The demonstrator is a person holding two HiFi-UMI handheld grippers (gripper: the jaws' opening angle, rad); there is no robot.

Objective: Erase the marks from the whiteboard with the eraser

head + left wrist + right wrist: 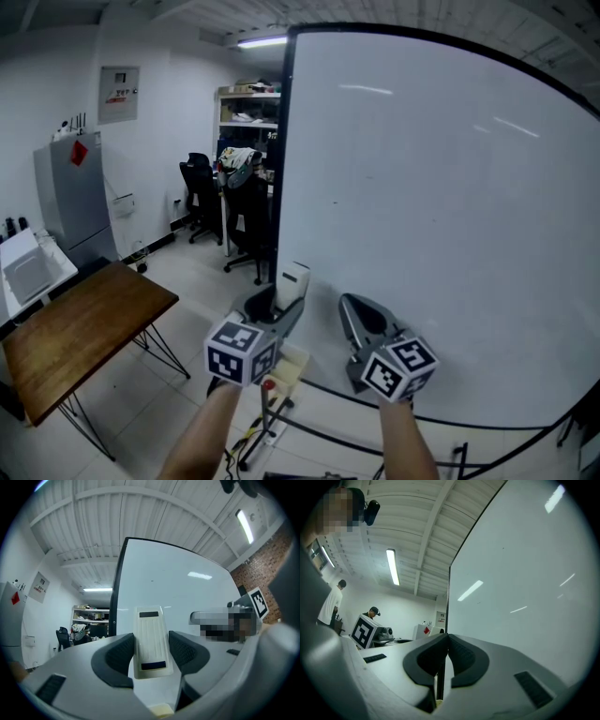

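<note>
Our left gripper (151,654) holds the eraser (150,634); our right gripper (445,656) is closed, empty. Ahead, the whiteboard (441,206) looks nearly clean, so we think little is left.

Wooden table (84,333) on thin black legs, lower left. Grey cabinet (73,202) by the far wall, red diamond sticker on its front. Black office chairs (200,192) near cluttered shelf unit (246,108). Ceiling strip light (262,41) lit. Right gripper view: person in white top (330,604), another in dark cap (371,612).
</note>
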